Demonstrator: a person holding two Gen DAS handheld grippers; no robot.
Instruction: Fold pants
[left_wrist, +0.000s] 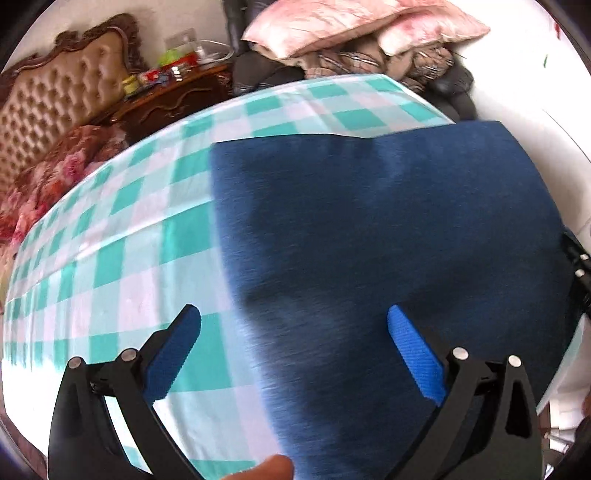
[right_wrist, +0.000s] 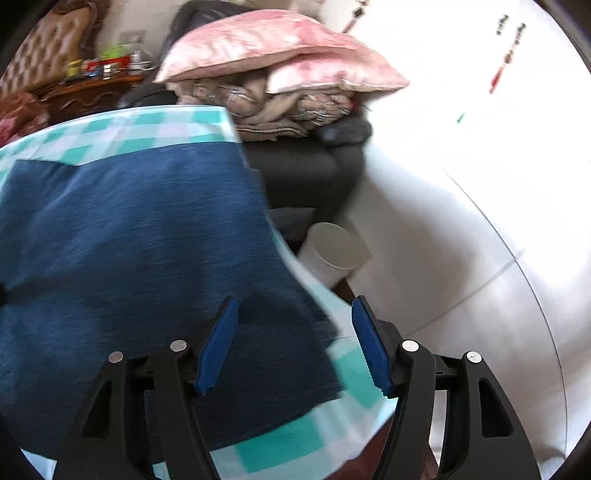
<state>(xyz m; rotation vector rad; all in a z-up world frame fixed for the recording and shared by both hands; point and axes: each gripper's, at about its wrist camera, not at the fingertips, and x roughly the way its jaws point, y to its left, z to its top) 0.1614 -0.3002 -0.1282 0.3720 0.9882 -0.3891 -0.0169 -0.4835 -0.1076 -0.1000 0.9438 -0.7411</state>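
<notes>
The dark blue pants (left_wrist: 388, 236) lie flat as a folded slab on the green-and-white checked bed sheet (left_wrist: 122, 258). My left gripper (left_wrist: 293, 325) is open and empty, hovering over the pants' left edge, with one finger over the sheet and one over the cloth. In the right wrist view the pants (right_wrist: 140, 240) fill the left half, on the sheet (right_wrist: 155, 125). My right gripper (right_wrist: 291, 317) is open and empty above the pants' near right corner at the bed's edge.
A tufted headboard (left_wrist: 55, 92) and a floral quilt (left_wrist: 55, 173) are at the far left. A cluttered wooden nightstand (left_wrist: 173, 92) stands behind the bed. Pink pillows on folded blankets (right_wrist: 280, 74) sit on a dark chair. A white bin (right_wrist: 332, 251) stands on the floor beside the bed.
</notes>
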